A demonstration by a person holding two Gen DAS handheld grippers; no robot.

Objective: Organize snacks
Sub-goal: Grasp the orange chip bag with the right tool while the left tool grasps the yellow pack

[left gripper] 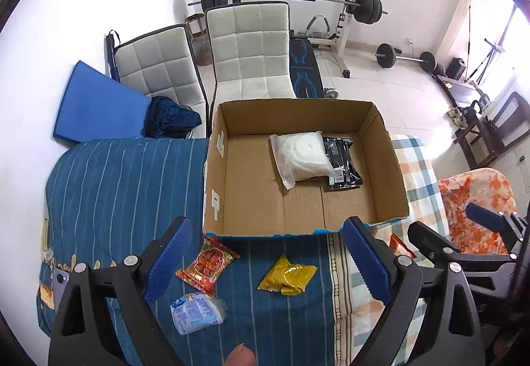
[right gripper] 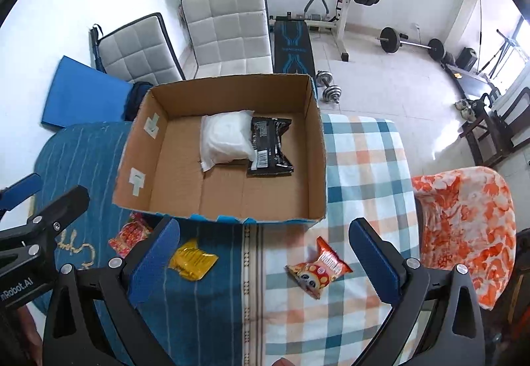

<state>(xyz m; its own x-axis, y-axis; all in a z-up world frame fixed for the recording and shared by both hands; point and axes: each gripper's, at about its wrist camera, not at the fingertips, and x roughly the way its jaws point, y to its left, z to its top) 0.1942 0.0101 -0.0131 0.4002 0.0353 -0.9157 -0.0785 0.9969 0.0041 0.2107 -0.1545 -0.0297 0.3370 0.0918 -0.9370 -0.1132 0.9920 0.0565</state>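
Note:
An open cardboard box [left gripper: 251, 207] [right gripper: 185, 187] sits on the bed and holds a white packet [left gripper: 304, 157] [right gripper: 225, 140] and a black packet [left gripper: 344, 164] [right gripper: 271, 147]. In front of it lie a red snack packet [left gripper: 207, 265] [right gripper: 129, 235], a yellow packet [left gripper: 288, 276] [right gripper: 192, 261], a blue-and-white packet [left gripper: 197, 313] and an orange-red packet [right gripper: 318, 268] [left gripper: 400, 246]. My left gripper [left gripper: 268, 263] hangs open above the red and yellow packets, holding nothing. My right gripper [right gripper: 265, 266] is open too, over the orange-red packet.
The bed has a blue striped cover [left gripper: 126, 187] and a plaid sheet [right gripper: 364, 167]. An orange floral chair [right gripper: 470, 227] stands at the right. Two white padded chairs [left gripper: 248, 51], a blue mat [left gripper: 96, 104] and a weight bench with barbells [left gripper: 331, 8] stand beyond the box.

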